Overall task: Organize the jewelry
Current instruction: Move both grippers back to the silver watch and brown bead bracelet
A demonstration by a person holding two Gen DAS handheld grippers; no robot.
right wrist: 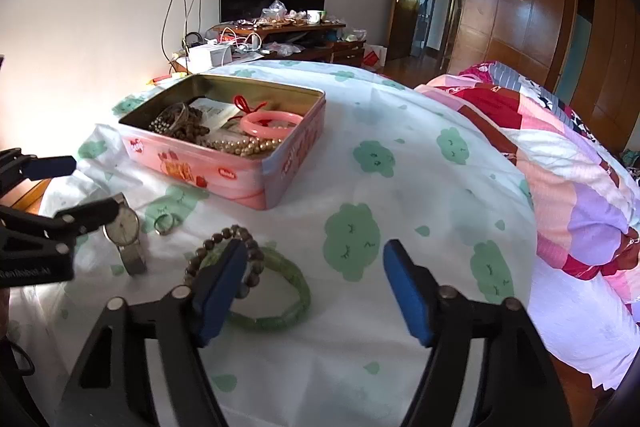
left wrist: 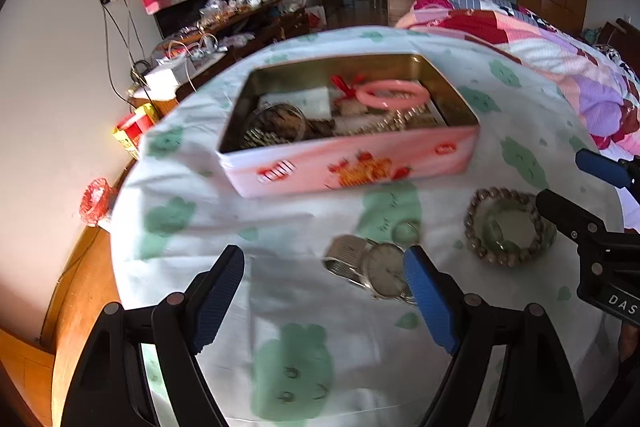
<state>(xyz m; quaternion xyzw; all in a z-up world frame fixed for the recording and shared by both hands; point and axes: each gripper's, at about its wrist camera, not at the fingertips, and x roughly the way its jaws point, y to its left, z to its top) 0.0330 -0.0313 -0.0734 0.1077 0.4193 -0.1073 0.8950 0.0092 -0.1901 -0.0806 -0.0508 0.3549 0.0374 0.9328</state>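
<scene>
Over the bed [right wrist: 400,131], near its front edge: left tongs [left wrist: 324,291] spread wide, holding nothing, right blue pad just against the wristwatch [left wrist: 376,269] lying flat on the cloud-print sheet. Right tongs [right wrist: 316,287] likewise wide and empty, left pad hovering over the brown bead bracelet [right wrist: 224,247] and green bangle [right wrist: 284,303], contact impossible to tell. Small green ring [right wrist: 165,223] just beside the watch. Further back toward the bed's far edge, open pink tin [right wrist: 240,179] holding a pink bangle [right wrist: 272,123], pearl strand [right wrist: 248,147] and dark beads [right wrist: 188,125].
</scene>
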